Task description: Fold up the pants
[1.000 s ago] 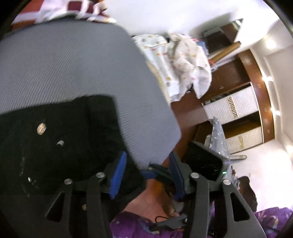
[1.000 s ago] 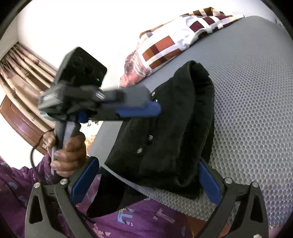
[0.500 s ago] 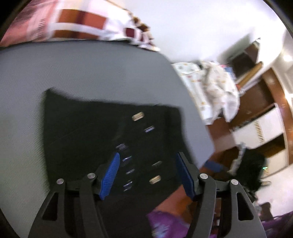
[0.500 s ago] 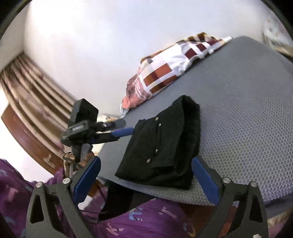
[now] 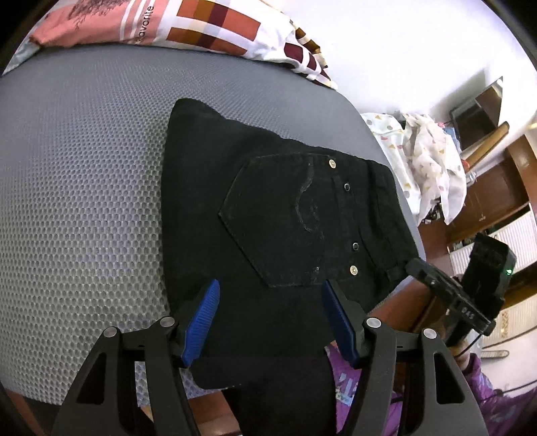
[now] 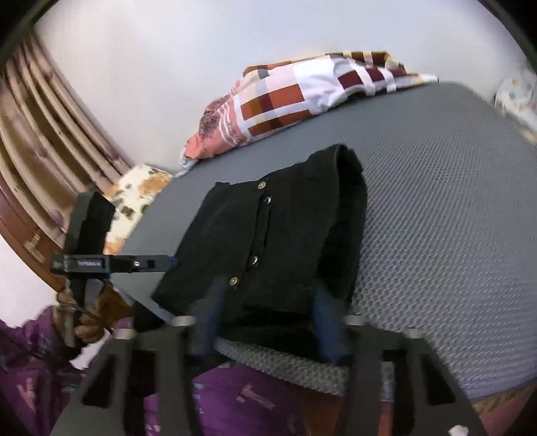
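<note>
Folded black pants [image 5: 285,208] lie on a grey mesh mattress [image 5: 84,201], back pocket and rivets up, near edge hanging over the mattress front. My left gripper [image 5: 273,320] hovers open over that near part, blue pads apart with black cloth below them. The right gripper [image 5: 412,266] shows at the pants' right corner. In the right wrist view the pants [image 6: 285,234] fill the middle. My right gripper [image 6: 268,322] is blurred, its jaws closing with the pants' near edge between them. The left gripper [image 6: 169,261] points at the pants' left edge.
A checked pillow [image 5: 208,30] lies at the mattress's far end. White patterned cloth [image 5: 429,161] is piled to the right, before brown cabinets [image 5: 496,187]. A curtain [image 6: 43,144] hangs on the left. A person's hand [image 6: 90,328] and purple clothing [image 6: 235,402] are close below.
My left gripper swung from the mattress's right edge to over the pants and opened wider. My right gripper's fingers came much closer together around the pants' near edge.
</note>
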The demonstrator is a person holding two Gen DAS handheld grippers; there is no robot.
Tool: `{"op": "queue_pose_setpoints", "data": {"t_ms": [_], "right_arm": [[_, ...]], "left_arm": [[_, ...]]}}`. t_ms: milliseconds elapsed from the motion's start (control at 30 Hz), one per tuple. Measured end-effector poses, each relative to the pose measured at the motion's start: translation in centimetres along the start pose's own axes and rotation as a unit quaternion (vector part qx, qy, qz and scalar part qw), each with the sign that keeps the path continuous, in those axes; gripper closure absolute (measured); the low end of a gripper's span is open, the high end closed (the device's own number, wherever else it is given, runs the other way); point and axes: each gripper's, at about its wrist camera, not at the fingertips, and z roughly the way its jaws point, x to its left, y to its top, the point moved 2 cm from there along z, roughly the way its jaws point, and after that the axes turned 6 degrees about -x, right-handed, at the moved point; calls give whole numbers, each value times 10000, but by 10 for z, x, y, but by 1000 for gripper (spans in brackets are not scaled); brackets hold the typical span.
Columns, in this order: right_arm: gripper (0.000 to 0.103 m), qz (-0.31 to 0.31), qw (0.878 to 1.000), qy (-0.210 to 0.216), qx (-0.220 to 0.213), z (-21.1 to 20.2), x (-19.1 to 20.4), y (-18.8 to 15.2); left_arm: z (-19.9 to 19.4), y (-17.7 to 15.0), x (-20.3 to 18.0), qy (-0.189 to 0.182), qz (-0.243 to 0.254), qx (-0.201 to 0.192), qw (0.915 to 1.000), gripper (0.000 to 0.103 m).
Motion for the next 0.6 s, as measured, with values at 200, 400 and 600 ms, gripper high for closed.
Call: {"op": "queue_pose_setpoints", "data": {"t_ms": [200, 400, 600], "right_arm": [[88, 154, 9998, -65, 93, -8, 1, 2], [90, 716, 9973, 40, 140, -22, -12, -4], [90, 971, 9951, 25, 178, -11, -30, -17]], "left_arm": [[1, 2, -8, 55, 80, 83, 9999, 39], [-1, 5, -15, 1, 188, 70, 9998, 39], [11, 7, -17, 102, 262, 114, 9995, 39]]}}
